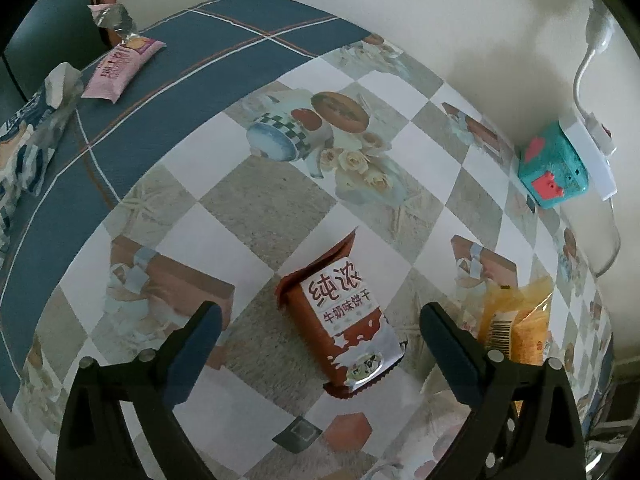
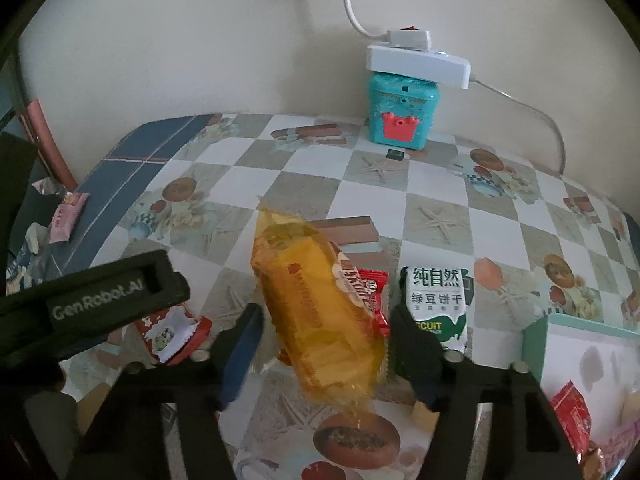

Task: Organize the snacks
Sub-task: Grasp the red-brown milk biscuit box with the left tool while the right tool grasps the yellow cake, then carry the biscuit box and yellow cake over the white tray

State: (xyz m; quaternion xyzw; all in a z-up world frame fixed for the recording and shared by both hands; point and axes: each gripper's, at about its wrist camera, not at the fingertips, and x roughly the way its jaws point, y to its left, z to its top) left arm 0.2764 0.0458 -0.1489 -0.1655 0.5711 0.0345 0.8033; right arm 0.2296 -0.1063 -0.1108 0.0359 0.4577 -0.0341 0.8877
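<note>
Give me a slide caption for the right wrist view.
Right gripper closed around a yellow snack pack, above a checkered tablecloth scattered with wrapped biscuits.

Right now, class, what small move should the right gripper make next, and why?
Probably lift the yellow clear-wrapped biscuit packet and carry it toward the white teal-rimmed box: the right gripper has its jaws around the packet, and that box already holds snacks.

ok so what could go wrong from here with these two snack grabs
The right hand-held gripper appears to pinch the yellow snack pack mid-body; squeezing could crush what's inside. The small red packet lies just behind and might get dragged. The left hand-held gripper straddles the brown biscuit pack, open, beside that yellow pack.
</note>
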